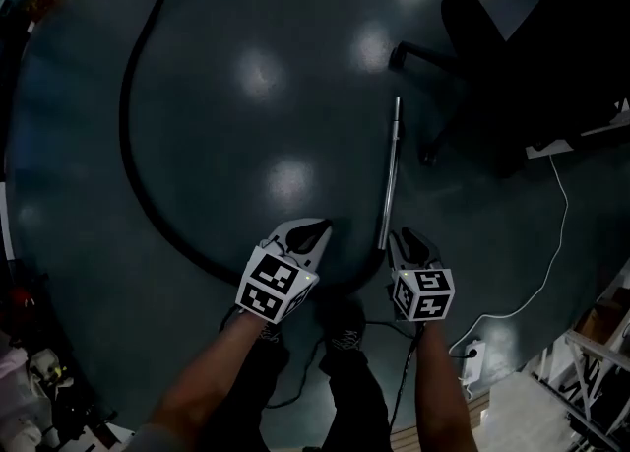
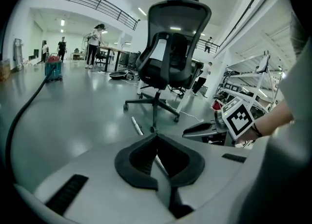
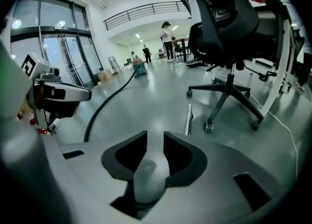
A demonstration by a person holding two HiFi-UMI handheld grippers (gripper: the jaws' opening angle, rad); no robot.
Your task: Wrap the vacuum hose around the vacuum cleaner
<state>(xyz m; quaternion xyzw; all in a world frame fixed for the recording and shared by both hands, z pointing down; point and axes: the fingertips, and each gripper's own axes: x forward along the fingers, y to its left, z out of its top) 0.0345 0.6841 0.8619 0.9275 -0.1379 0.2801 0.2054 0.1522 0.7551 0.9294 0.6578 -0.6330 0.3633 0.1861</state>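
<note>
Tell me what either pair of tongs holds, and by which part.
Nothing is held. The left tongs are shut on nothing, the right tongs stand apart and empty; the hose and the metal wand lie on the floor.

Head view:
- The hose (image 1: 126, 135) leaves the frame at the top edge, so its far end is not seen.
- Its near stretch passes behind the left gripper (image 1: 313, 233) and sinks into shadow. The joint with the wand (image 1: 391, 169) cannot be made out.
- The office chair (image 1: 512, 56) is cut by the top and right edges and is too dark for detail.

Left gripper view:
- The vacuum cleaner (image 2: 53, 68) is far off and too small to tell its parts.
- The wand's near length is hidden behind the jaws.

Right gripper view:
- The chair's top is cut by the upper edge.
- The near ends of hose and wand are hidden behind the right gripper (image 3: 155, 137).
- The distant people (image 3: 167, 35) are too small to read.
</note>
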